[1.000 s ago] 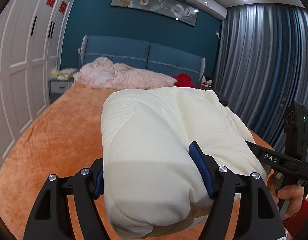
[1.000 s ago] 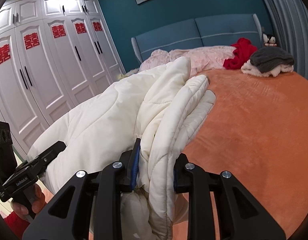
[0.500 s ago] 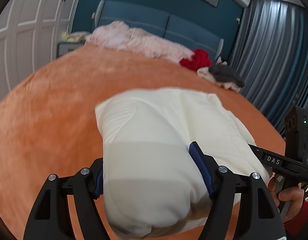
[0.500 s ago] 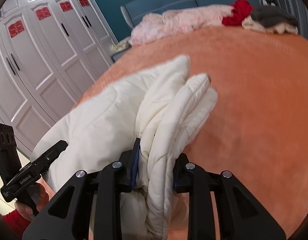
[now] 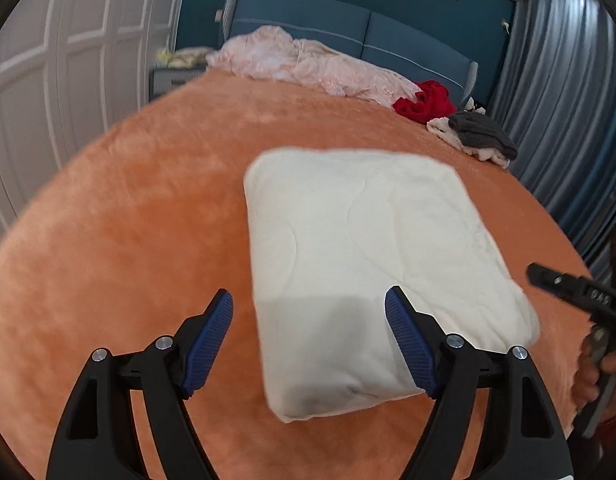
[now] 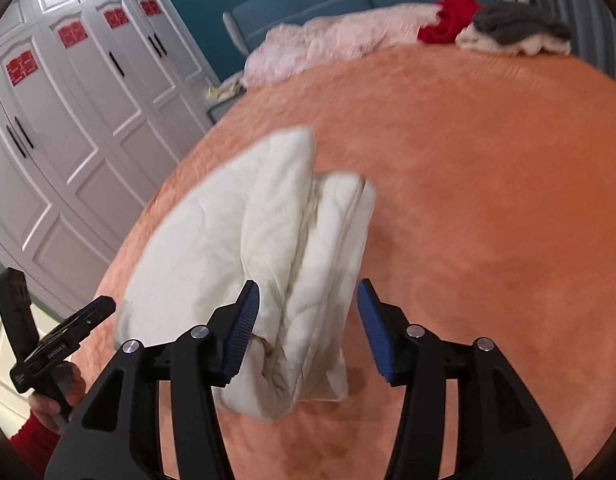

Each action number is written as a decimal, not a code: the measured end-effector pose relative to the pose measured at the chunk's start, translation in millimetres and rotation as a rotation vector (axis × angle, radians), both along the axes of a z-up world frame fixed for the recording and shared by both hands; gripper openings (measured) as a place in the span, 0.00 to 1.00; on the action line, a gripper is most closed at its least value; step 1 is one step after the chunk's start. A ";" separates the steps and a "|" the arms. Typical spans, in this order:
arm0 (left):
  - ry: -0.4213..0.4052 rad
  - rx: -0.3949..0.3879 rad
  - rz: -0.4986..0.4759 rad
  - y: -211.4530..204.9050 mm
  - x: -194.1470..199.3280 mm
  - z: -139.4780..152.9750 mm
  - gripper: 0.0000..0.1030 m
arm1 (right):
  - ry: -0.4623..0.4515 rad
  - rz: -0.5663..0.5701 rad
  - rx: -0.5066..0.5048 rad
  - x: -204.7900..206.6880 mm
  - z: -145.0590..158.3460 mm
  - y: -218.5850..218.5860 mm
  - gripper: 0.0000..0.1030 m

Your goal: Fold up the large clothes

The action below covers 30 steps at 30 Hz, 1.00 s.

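Near the bed's front edge, the folded cream coat lies flat, apparently set down as finished, both the left tool and right tool spread wide around it.

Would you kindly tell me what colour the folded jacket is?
Cream white; the folded jacket shows best in the left wrist view.

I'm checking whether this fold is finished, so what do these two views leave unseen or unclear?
- Folded cream quilted garment: underside hidden against the orange bedspread; edges motion-blurred in both views.
- Its near end in the right wrist view: partly behind the right hand-held gripper.
- Garment type: unclear.
- Gray and red clothes: too small.
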<state>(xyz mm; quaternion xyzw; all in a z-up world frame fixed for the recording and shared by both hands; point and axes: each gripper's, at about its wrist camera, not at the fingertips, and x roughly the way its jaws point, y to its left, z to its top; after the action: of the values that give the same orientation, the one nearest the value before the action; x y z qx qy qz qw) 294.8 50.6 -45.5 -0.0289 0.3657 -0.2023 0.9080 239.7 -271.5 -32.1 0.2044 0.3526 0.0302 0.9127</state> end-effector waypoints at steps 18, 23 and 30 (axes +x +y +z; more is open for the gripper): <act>0.117 0.170 0.122 -95.1 133.9 -19.3 0.75 | 0.122 -0.044 -0.254 151.6 -9.6 72.2 0.34; 0.097 0.125 0.158 -90.8 137.3 -46.6 0.87 | 0.112 -0.061 -0.214 150.4 -51.4 64.2 0.34; 0.032 0.153 0.165 -102.1 134.7 -61.7 0.88 | 0.074 -0.069 -0.209 147.8 -74.3 63.6 0.34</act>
<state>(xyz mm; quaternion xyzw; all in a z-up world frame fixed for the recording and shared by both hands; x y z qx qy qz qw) 429.5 -51.6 -107.2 0.0073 0.3909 -0.0976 0.9152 387.6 -207.9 -106.4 0.1212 0.3802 -0.0459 0.9158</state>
